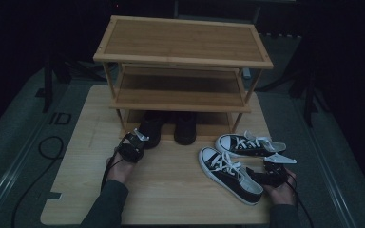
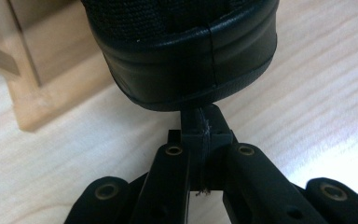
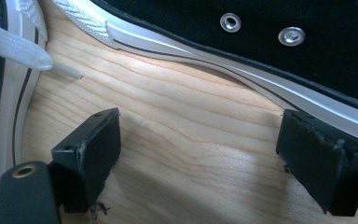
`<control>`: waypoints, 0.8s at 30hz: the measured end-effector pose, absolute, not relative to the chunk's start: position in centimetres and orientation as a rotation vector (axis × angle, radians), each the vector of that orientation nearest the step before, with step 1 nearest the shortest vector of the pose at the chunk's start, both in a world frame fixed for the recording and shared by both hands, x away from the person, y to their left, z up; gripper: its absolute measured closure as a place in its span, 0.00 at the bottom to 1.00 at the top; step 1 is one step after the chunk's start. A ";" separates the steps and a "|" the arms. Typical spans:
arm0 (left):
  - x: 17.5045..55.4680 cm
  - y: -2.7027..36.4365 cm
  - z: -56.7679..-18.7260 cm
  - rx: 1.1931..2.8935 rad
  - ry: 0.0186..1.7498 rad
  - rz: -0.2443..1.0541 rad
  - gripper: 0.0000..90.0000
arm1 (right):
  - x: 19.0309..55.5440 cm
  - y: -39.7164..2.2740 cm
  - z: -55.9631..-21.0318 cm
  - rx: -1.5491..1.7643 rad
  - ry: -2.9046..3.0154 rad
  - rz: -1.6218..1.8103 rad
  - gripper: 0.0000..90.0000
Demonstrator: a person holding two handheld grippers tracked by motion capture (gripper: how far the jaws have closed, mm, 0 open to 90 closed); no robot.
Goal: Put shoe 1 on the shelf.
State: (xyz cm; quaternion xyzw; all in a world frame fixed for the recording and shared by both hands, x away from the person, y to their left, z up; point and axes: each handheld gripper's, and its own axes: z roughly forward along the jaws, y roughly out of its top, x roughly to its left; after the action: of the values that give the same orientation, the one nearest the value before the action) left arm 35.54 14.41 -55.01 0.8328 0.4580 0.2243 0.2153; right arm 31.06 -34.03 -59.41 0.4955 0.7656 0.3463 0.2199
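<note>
My left gripper [image 2: 204,122] is closed empty, tips against the black rubber-heeled shoe [image 2: 186,51]; my right gripper [image 3: 200,154] gapes wide beside the black-and-white canvas sneaker [image 3: 261,42].

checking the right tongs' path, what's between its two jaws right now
Only bare wooden table. In the right gripper view the right tongs stand open over it, with the sneaker's white sole edge by the right-hand jaw; whether they touch is unclear.

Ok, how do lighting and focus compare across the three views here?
High view is dim, the floor nearly black, only the rack readable. Left gripper view is bright, the black shoe heel soft up close. Right gripper view is bright and sharp on the sneaker sole.
</note>
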 end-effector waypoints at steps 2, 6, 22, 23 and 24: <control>35.8 14.2 -54.8 2.307 1.263 0.641 1.00 | 31.1 -34.0 -59.4 1.371 2.118 0.958 0.15; 36.0 13.2 -54.7 2.312 1.234 0.649 1.00 | 31.1 -34.0 -59.4 1.370 2.118 0.958 0.15; 37.4 8.7 -55.9 2.410 1.140 0.593 1.00 | 31.1 -34.0 -59.4 1.370 2.118 0.958 0.15; 37.5 8.7 -55.9 2.408 1.143 0.593 1.00 | 31.1 -34.0 -59.4 1.370 2.118 0.958 0.15; 37.6 8.6 -55.9 2.410 1.145 0.587 1.00 | 31.1 -34.0 -59.4 1.371 2.118 0.958 0.15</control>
State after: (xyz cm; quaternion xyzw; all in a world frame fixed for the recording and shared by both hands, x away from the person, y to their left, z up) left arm 37.63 8.63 -55.86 0.8637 0.4105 0.2104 0.2032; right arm 31.06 -34.03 -59.41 0.4955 0.7657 0.3463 0.2198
